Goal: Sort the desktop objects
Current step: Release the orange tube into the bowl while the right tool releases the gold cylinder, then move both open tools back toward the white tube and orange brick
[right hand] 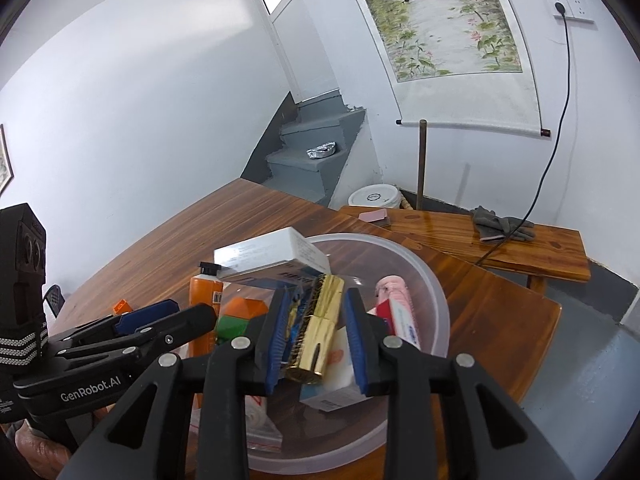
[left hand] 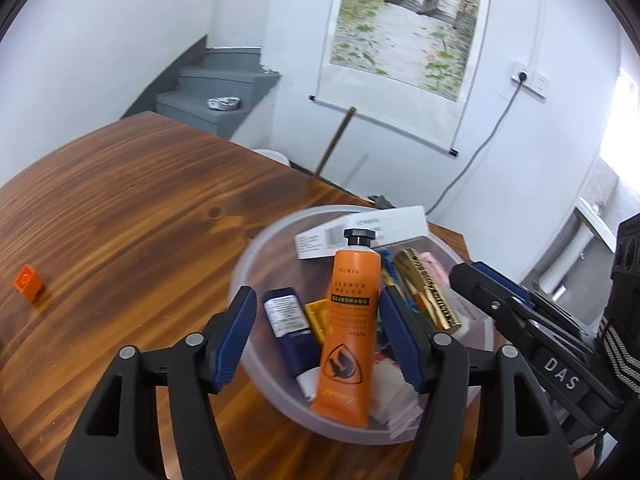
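A: Where was the orange tube (left hand: 349,332)?

B: In the clear bowl (left hand: 256,252) near the tabletop's (left hand: 120,208) far corner, between the left hand-held gripper's (left hand: 320,340) spread, untouching pads; probably released there for sorting.

A: The right hand-held gripper (right hand: 316,340)?

B: Parted around the gold case (right hand: 316,332); whether it pressed, I couldn't tell.

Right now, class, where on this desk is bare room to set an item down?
Bare wood stretches across the table left of the plastic bowl, up to the small orange block. The bowl itself is crowded: orange tube, gold case, white box.
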`<state>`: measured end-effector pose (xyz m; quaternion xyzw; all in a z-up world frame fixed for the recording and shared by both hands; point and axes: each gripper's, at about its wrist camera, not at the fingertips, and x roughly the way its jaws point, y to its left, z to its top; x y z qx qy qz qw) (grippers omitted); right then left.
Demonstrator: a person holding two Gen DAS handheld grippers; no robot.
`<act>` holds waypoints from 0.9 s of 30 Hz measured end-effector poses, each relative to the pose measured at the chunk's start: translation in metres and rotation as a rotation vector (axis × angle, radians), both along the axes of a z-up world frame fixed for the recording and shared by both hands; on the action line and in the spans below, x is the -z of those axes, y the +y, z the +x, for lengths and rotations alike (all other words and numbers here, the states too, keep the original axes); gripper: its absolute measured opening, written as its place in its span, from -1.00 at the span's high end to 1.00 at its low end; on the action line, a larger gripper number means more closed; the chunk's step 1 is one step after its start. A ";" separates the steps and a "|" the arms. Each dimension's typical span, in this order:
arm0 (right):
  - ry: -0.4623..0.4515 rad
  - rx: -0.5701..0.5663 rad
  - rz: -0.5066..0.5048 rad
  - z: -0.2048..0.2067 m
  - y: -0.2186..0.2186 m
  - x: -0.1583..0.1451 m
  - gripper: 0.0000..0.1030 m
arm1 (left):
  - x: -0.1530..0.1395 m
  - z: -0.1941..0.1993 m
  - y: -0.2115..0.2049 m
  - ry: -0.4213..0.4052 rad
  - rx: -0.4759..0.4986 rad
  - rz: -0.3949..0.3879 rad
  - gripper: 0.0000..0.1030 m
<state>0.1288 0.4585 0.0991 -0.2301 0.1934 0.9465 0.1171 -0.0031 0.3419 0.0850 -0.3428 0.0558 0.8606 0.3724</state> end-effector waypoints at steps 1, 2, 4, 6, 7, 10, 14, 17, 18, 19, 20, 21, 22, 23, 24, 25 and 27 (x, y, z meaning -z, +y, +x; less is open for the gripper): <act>0.001 -0.005 0.003 0.000 -0.003 -0.001 0.30 | 0.000 -0.001 -0.002 0.009 -0.016 -0.007 -0.32; 0.002 -0.008 0.006 -0.001 -0.004 -0.002 0.26 | 0.001 -0.003 -0.005 0.015 -0.035 -0.017 -0.32; 0.006 -0.016 0.012 -0.001 -0.009 -0.004 0.19 | 0.005 -0.010 -0.007 0.001 -0.059 -0.035 -0.32; 0.008 -0.019 0.020 -0.001 -0.014 -0.006 0.13 | 0.009 -0.016 -0.007 -0.020 -0.078 -0.052 -0.32; 0.009 -0.021 0.022 -0.001 -0.015 -0.006 0.10 | 0.011 -0.018 -0.009 -0.035 -0.082 -0.050 -0.32; 0.013 -0.024 0.035 0.001 -0.022 -0.009 -0.04 | 0.010 -0.015 -0.013 -0.032 -0.077 -0.044 -0.32; 0.011 -0.027 0.046 0.000 -0.027 -0.010 -0.24 | 0.005 -0.007 -0.016 0.025 -0.106 -0.088 -0.32; 0.005 -0.033 0.049 -0.003 -0.032 -0.009 -0.37 | 0.003 -0.004 -0.023 0.067 -0.148 -0.124 -0.33; 0.002 -0.034 0.050 -0.003 -0.034 -0.008 -0.38 | 0.003 -0.005 -0.025 0.072 -0.155 -0.129 -0.40; -0.003 -0.038 0.051 -0.004 -0.035 -0.008 -0.41 | 0.002 -0.005 -0.029 0.081 -0.169 -0.136 -0.45; -0.007 -0.040 0.051 -0.005 -0.037 -0.007 -0.45 | 0.002 -0.005 -0.032 0.089 -0.183 -0.143 -0.54; -0.011 -0.042 0.051 -0.006 -0.039 -0.007 -0.47 | 0.002 -0.005 -0.035 0.099 -0.196 -0.148 -0.57; -0.013 -0.045 0.051 -0.008 -0.041 -0.006 -0.50 | 0.001 -0.005 -0.039 0.114 -0.213 -0.159 -0.57; -0.014 -0.047 0.052 -0.009 -0.042 -0.006 -0.52 | 0.001 -0.005 -0.042 0.123 -0.224 -0.168 -0.57; -0.015 -0.050 0.054 -0.010 -0.044 -0.007 -0.53 | 0.001 -0.005 -0.044 0.131 -0.234 -0.178 -0.57; -0.016 -0.054 0.056 -0.011 -0.046 -0.007 -0.53 | 0.000 -0.005 -0.049 0.139 -0.248 -0.190 -0.57; -0.015 -0.066 0.059 -0.013 -0.052 -0.008 -0.53 | -0.001 -0.006 -0.055 0.145 -0.264 -0.200 -0.57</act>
